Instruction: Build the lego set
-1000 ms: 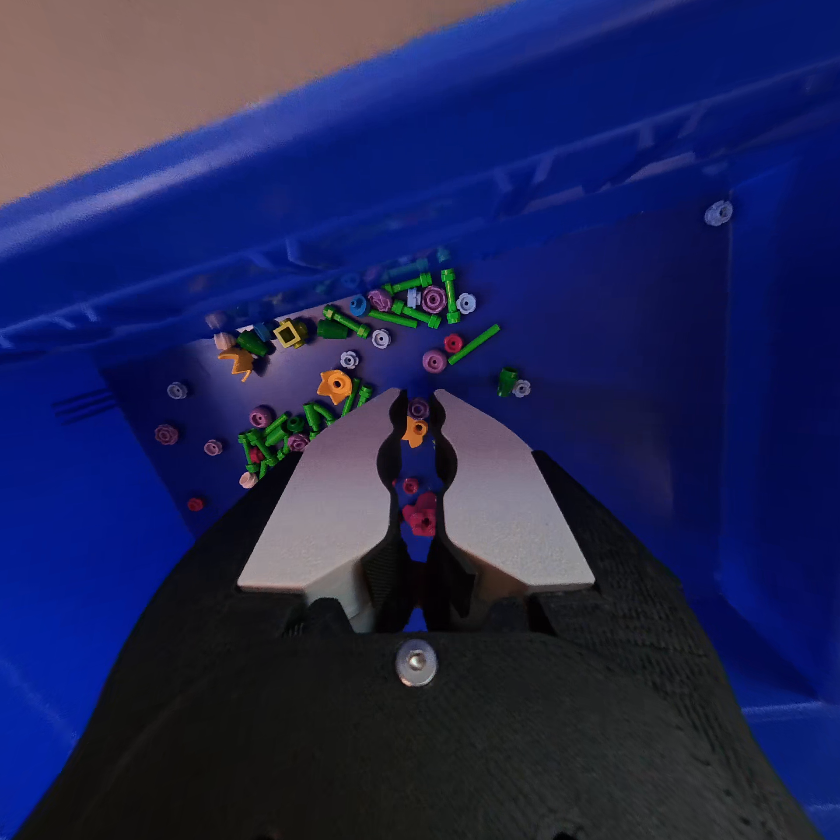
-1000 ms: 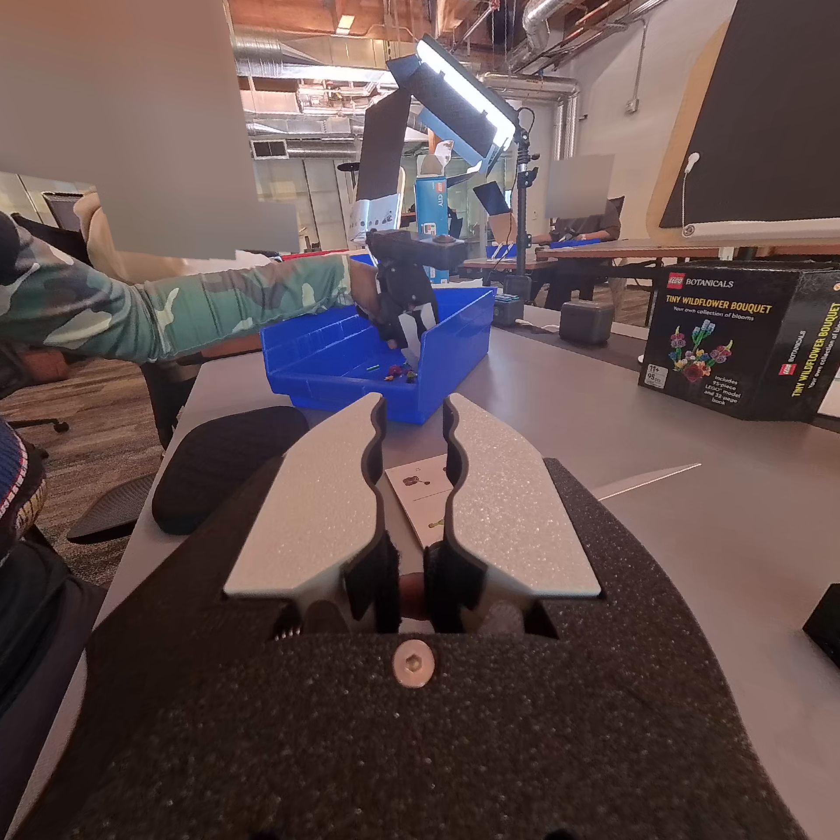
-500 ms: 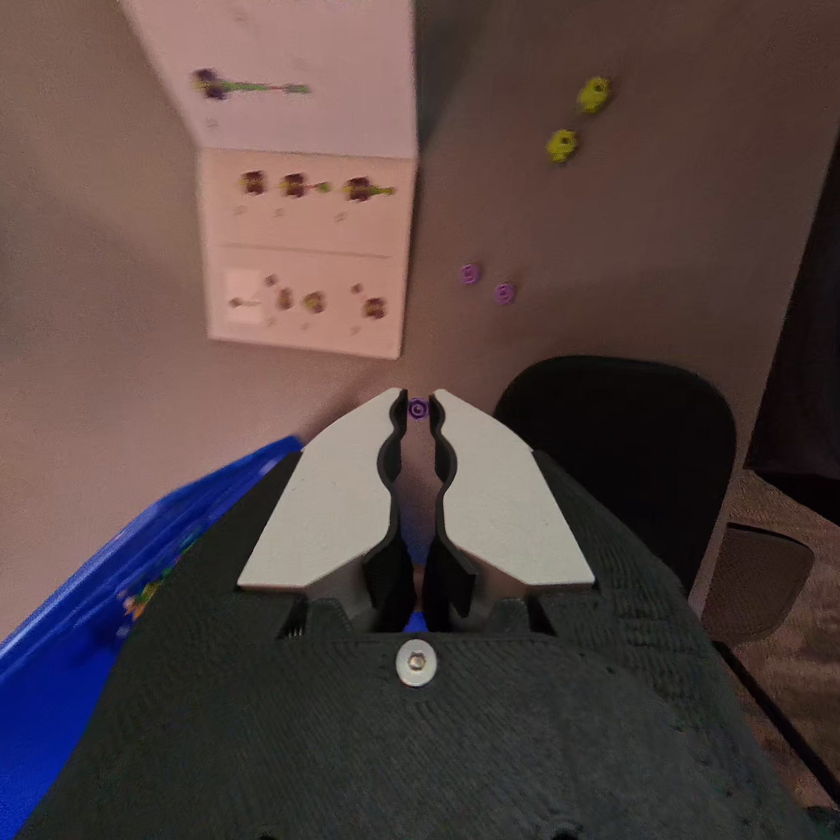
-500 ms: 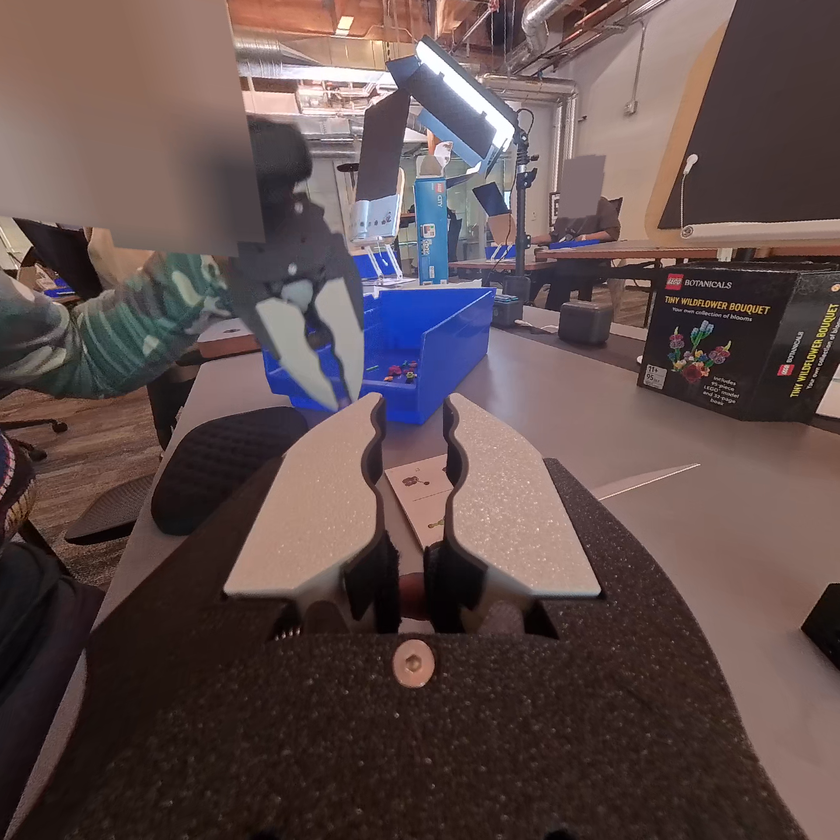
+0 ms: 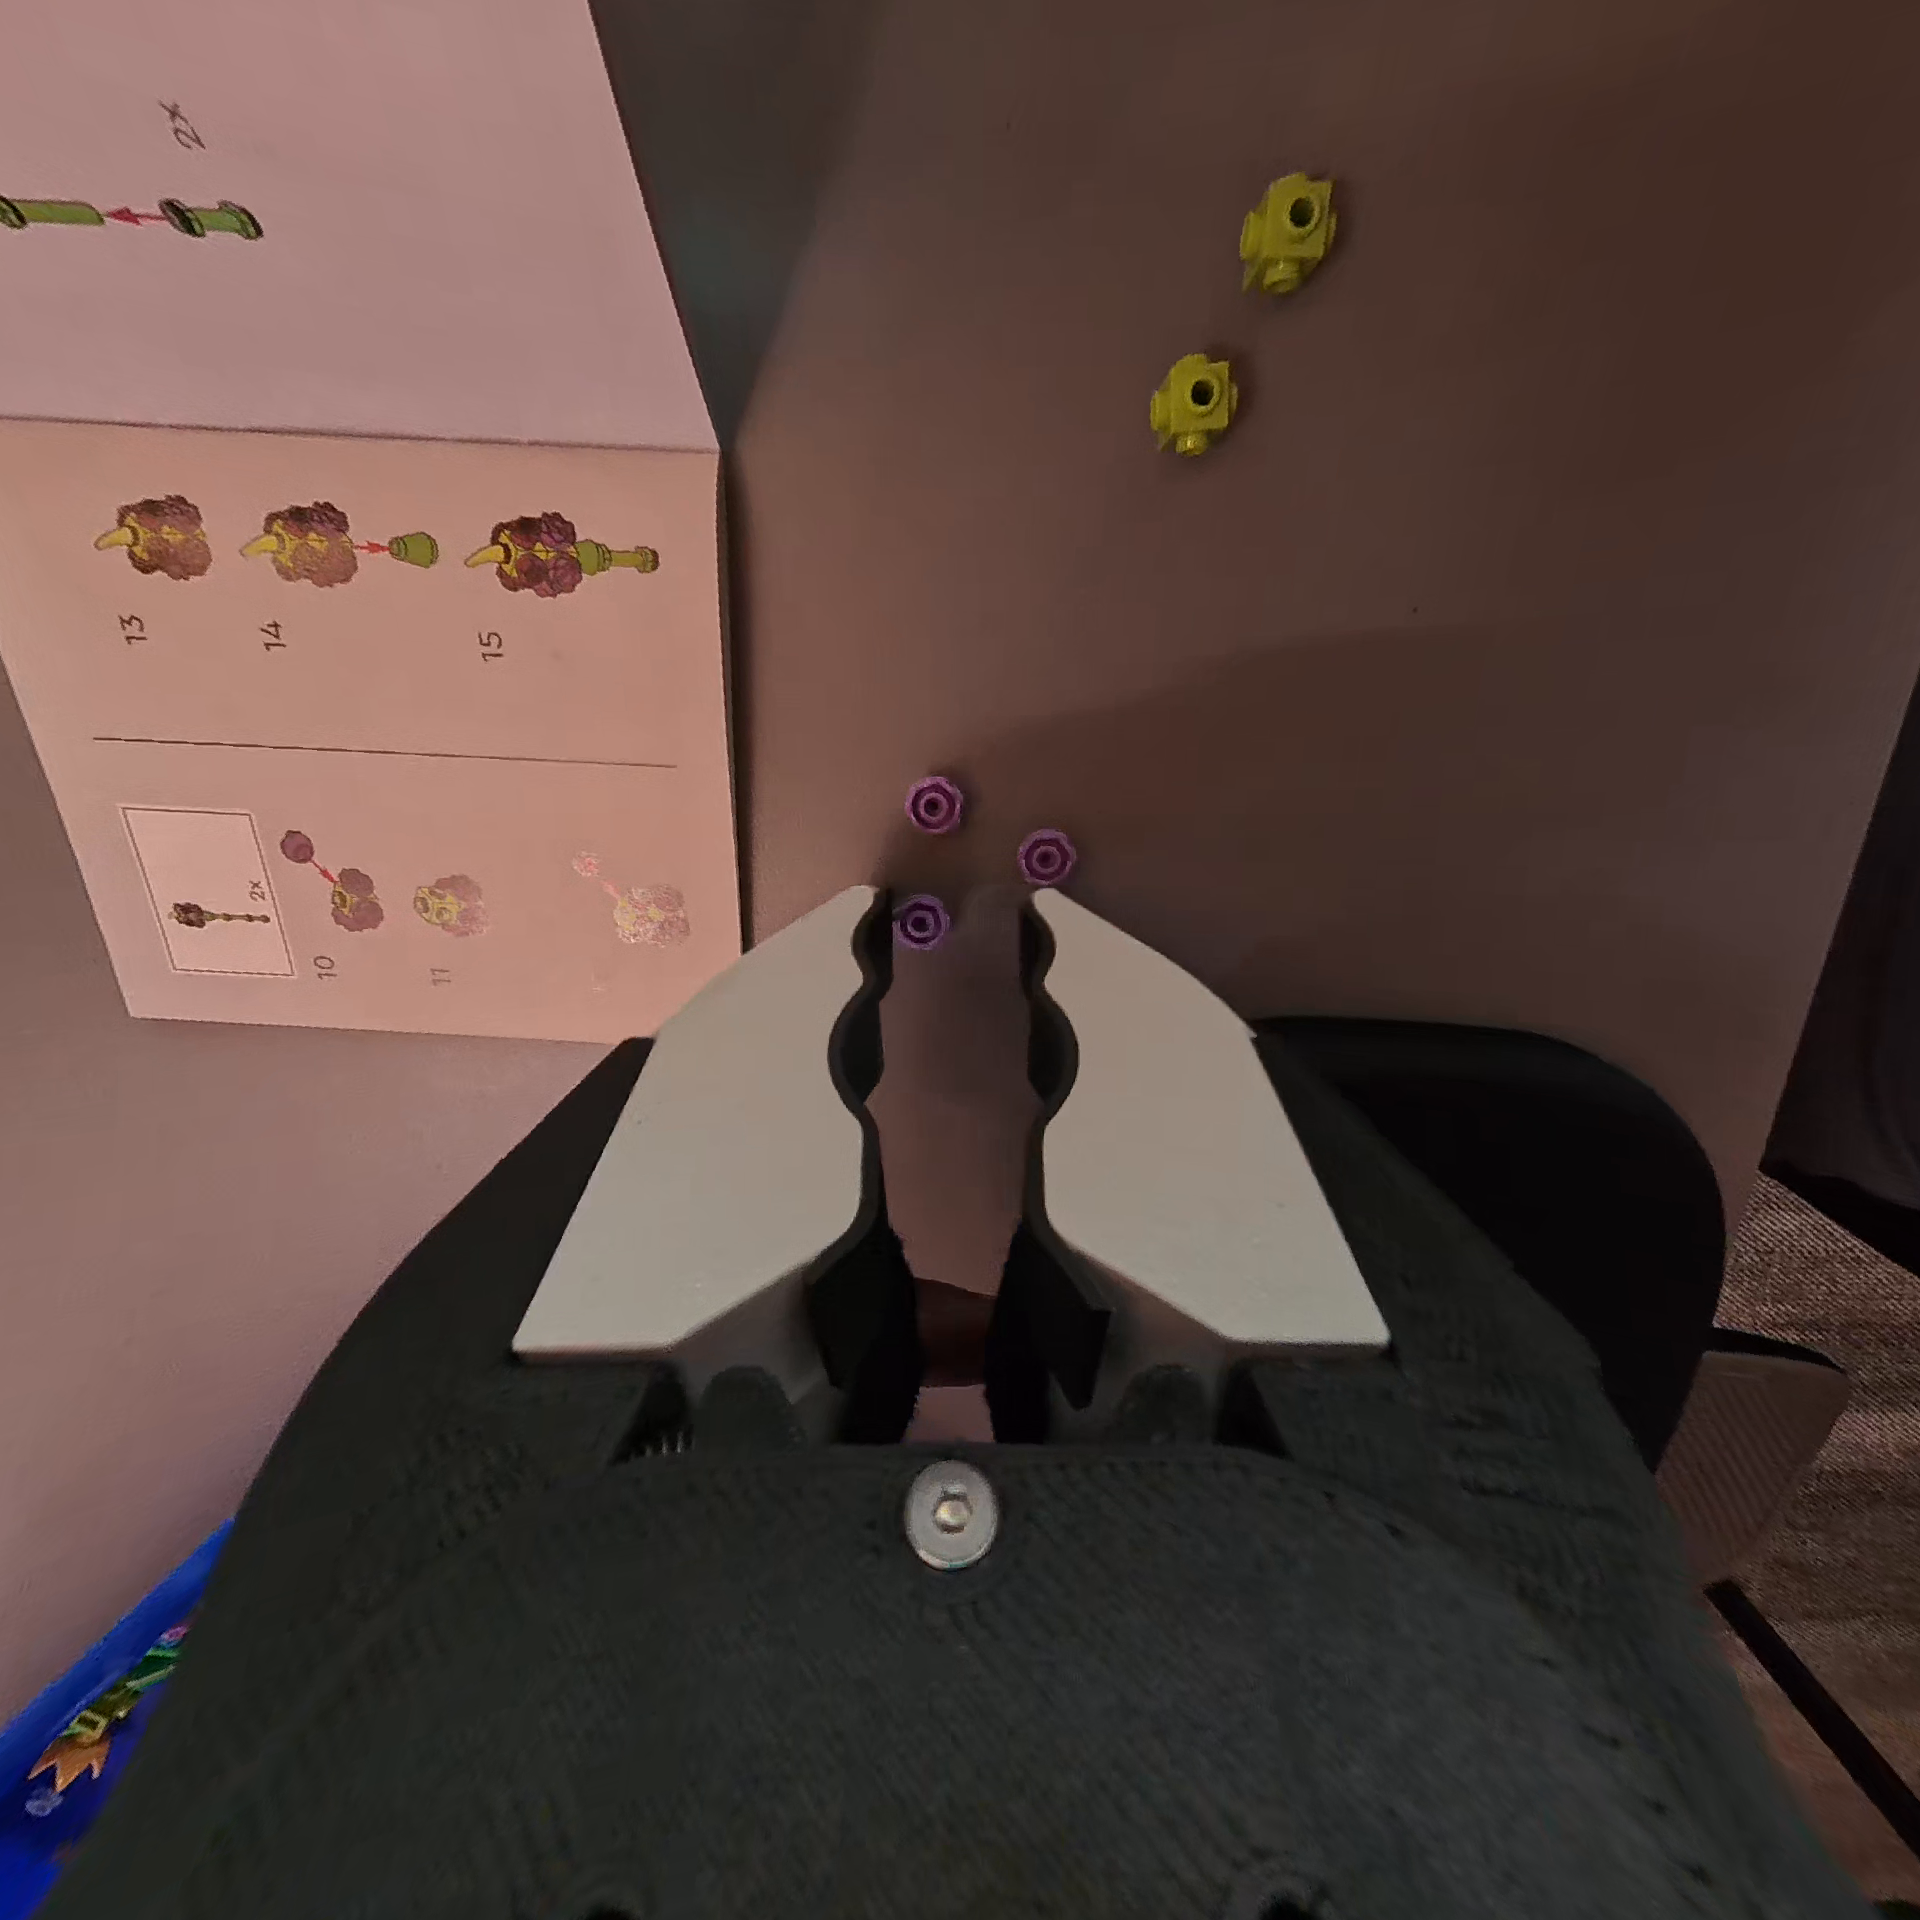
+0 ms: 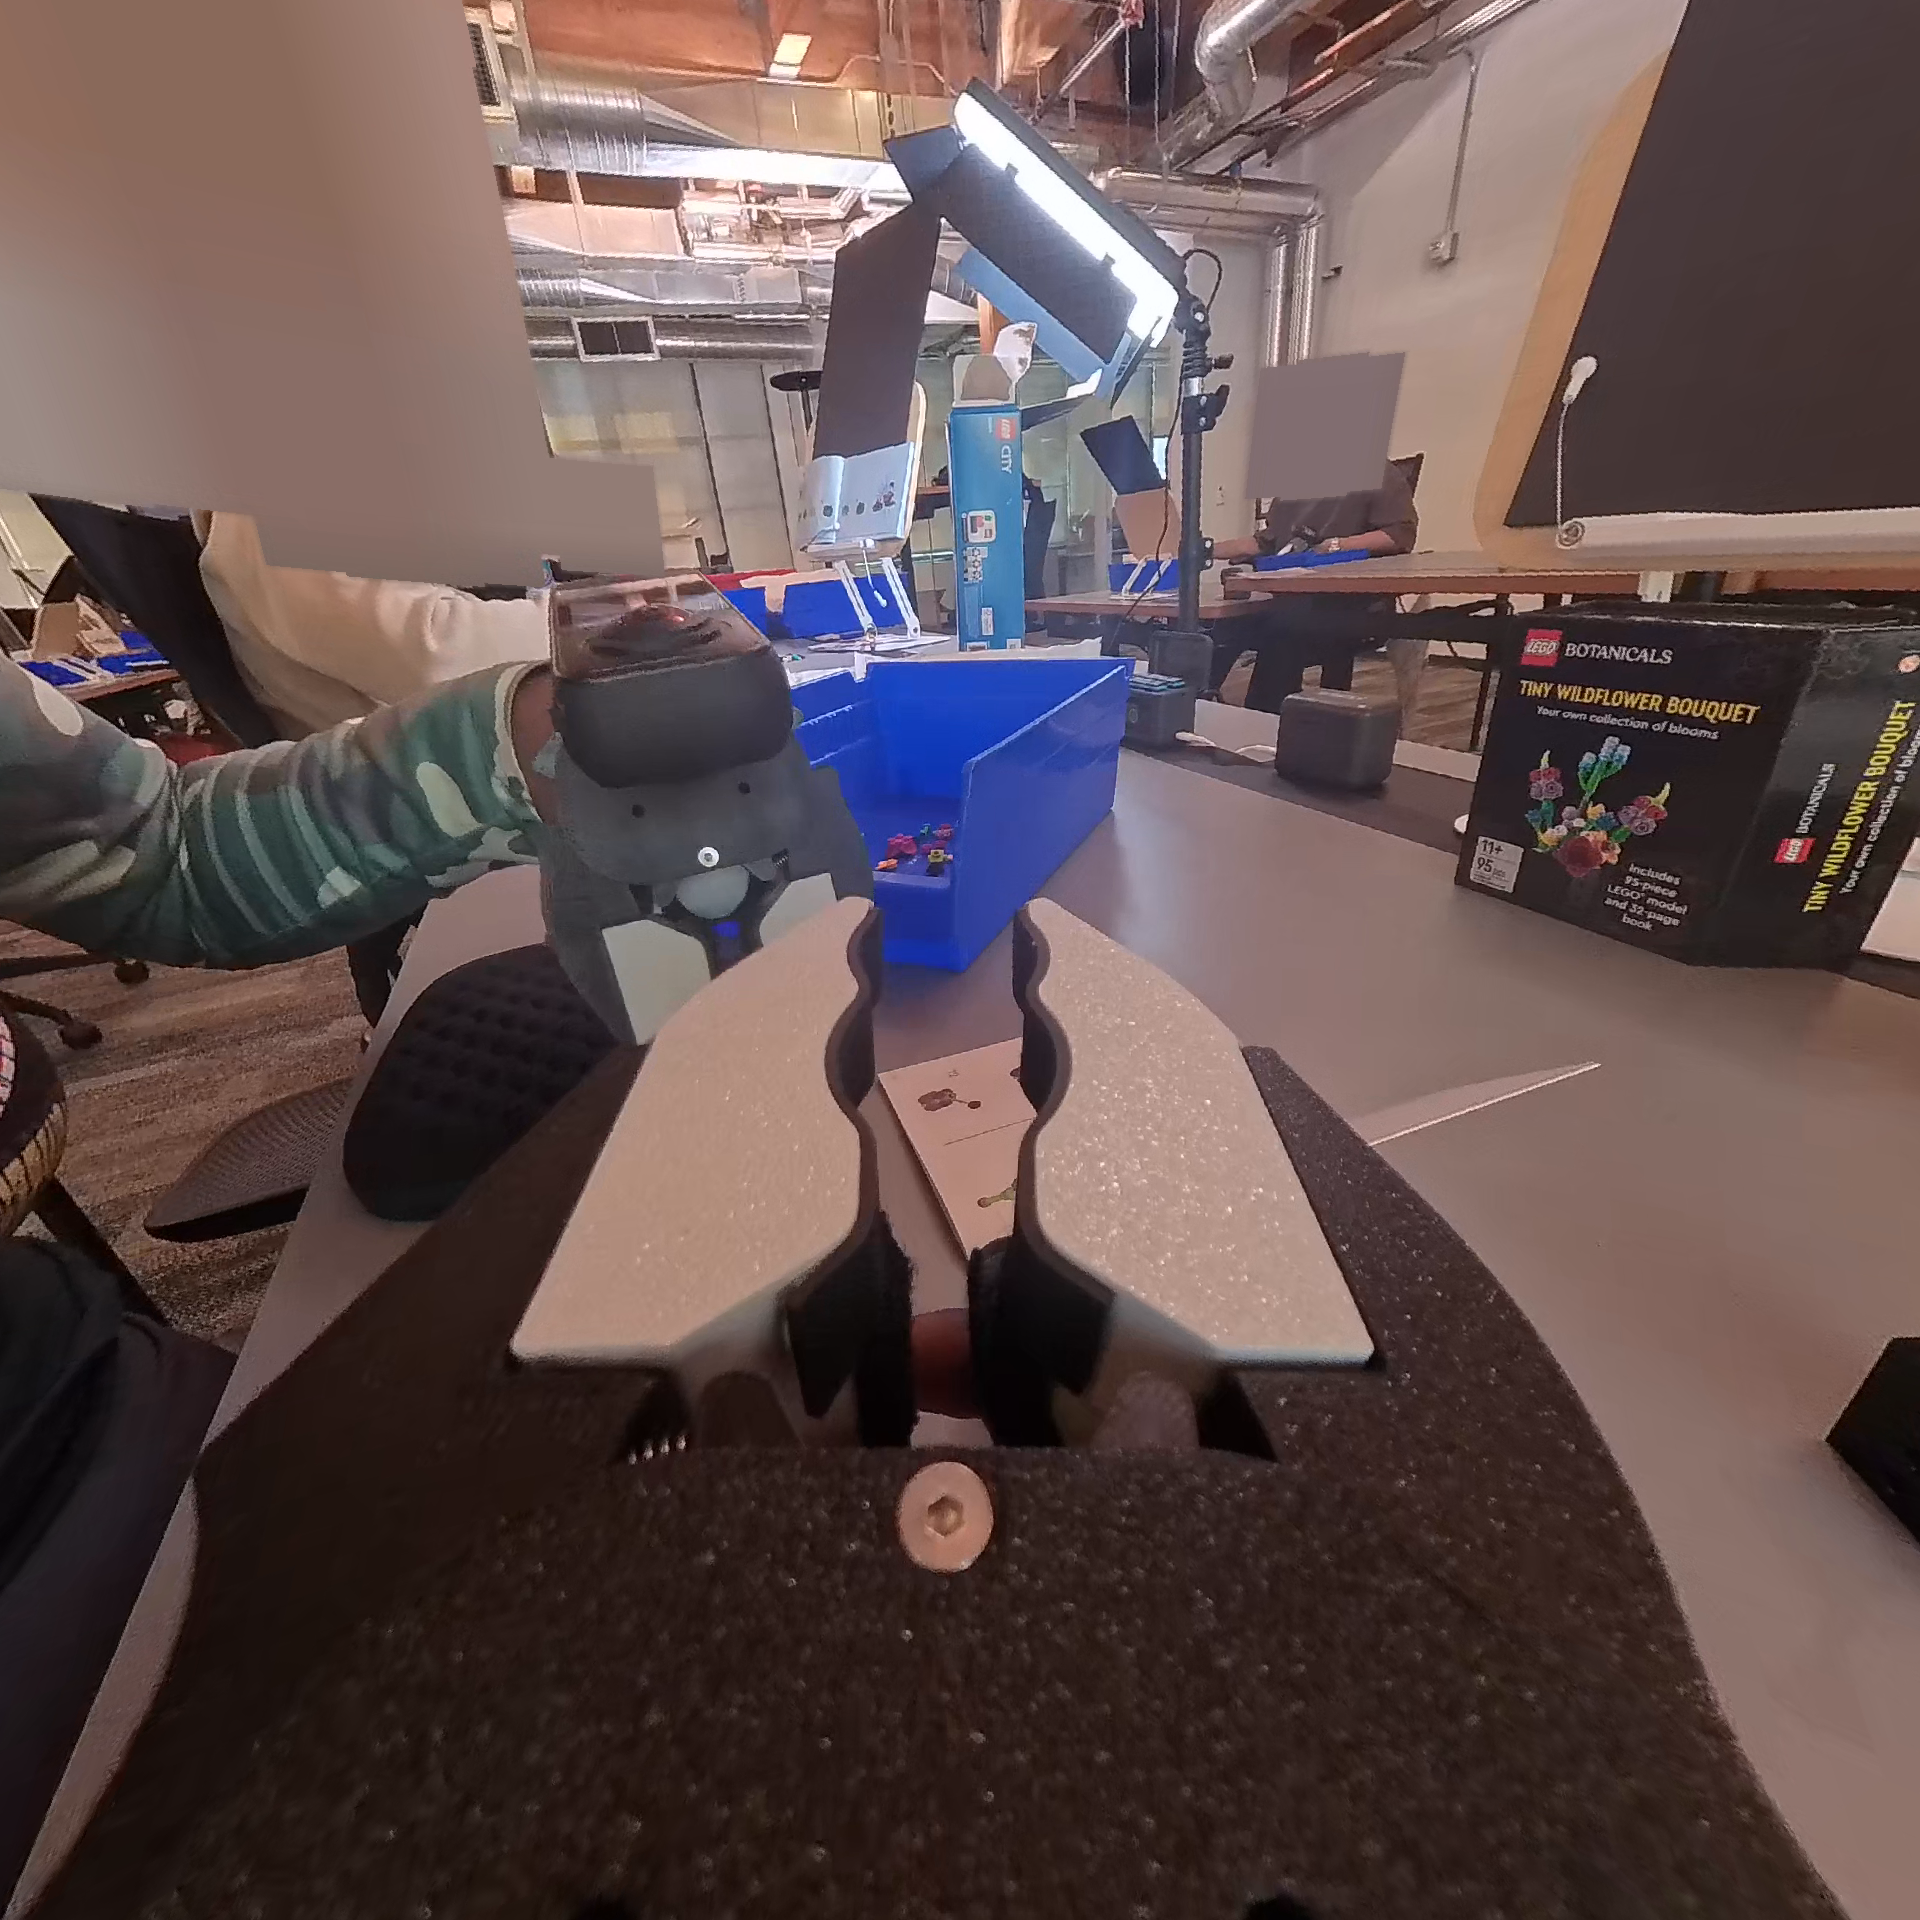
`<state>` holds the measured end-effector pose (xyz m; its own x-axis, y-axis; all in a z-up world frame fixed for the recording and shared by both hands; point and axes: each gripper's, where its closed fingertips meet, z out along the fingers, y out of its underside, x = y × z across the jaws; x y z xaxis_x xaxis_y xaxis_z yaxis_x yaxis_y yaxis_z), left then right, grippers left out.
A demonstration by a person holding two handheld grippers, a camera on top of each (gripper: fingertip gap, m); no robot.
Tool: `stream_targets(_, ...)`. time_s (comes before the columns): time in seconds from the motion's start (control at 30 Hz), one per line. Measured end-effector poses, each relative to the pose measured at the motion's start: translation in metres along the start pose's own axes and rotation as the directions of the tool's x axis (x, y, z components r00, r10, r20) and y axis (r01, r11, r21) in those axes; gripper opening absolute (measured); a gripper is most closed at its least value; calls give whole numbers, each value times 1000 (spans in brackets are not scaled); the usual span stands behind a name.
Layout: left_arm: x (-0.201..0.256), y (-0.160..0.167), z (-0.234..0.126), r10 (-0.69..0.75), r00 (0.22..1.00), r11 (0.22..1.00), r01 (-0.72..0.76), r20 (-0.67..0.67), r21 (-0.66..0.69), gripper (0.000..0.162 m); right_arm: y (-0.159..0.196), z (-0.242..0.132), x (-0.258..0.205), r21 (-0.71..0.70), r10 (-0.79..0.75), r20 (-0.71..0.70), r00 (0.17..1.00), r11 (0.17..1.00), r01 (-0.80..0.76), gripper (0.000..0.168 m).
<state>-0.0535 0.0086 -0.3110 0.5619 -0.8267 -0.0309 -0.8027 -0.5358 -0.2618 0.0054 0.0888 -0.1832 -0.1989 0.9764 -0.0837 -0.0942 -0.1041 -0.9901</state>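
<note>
- Blue bin (image 5: 73, 1704): lower-left corner of the left wrist view, small coloured lego pieces inside. In the right wrist view it sits on the table (image 6: 1351, 935), well beyond the gripper tips.
- Instruction booklet (image 5: 395, 644): lies open on the table, left of the left gripper; pages show flower-building steps.
- Left gripper (image 5: 956, 904): points down at the table, jaws parted by a narrow gap, nothing clamped.
- Purple round piece (image 5: 922, 923): on the table in that gap, just beside the left finger's tip; contact with the finger cannot be told.
- Two more purple round pieces (image 5: 934, 803) (image 5: 1046, 857): on the table just beyond the tips, close together.
- Two lime-yellow studded pieces (image 5: 1194, 400) (image 5: 1286, 231): farther out and to the right, apart from the purple group.
- Black chair seat (image 5: 1558, 1122): at the table edge, right of the left gripper.
- Right gripper (image 6: 948, 925): held level above the table, jaws narrowly apart, empty; booklet visible through the gap.
- In the right wrist view, the left gripper appears on the left, held by a hand in a green camouflage sleeve (image 6: 260, 810).
- Black lego set box (image 6: 1683, 800): stands on the table at the far right.
</note>
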Motion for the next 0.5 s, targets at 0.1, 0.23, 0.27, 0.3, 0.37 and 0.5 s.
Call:
stream_targets(0.1, 2, 1, -6, -3, 1000, 1000, 3, -1, 10, 25, 0, 0, 0, 2, 0, 0, 1000, 1000, 0, 24)
stream_targets(0.23, 3, 3, -29, -48, 999, 995, 46, 16, 87, 25, 0, 0, 0, 4, 3, -1, 1000, 1000, -3, 24)
stream_targets(0.27, 1, 7, -37, -62, 997, 994, 58, 39, 95, 26, 0, 0, 0, 3, 2, 0, 1000, 1000, -2, 24)
stream_targets(0.3, -3, 13, -47, -78, 994, 992, 71, 72, 100, 27, 0, 0, 0, 2, 1, 0, 1000, 1000, -1, 24)
stream_targets(0.37, -17, 29, -74, -137, 978, 984, 116, 156, 135, 28, 0, 0, 0, 0, -1, 0, 1000, 1000, 1, 24)
stream_targets(0.5, -48, 70, -138, -283, 915, 944, 213, 288, 253, 31, 2, 1, -1, -12, -5, 3, 1000, 1000, 5, 24)
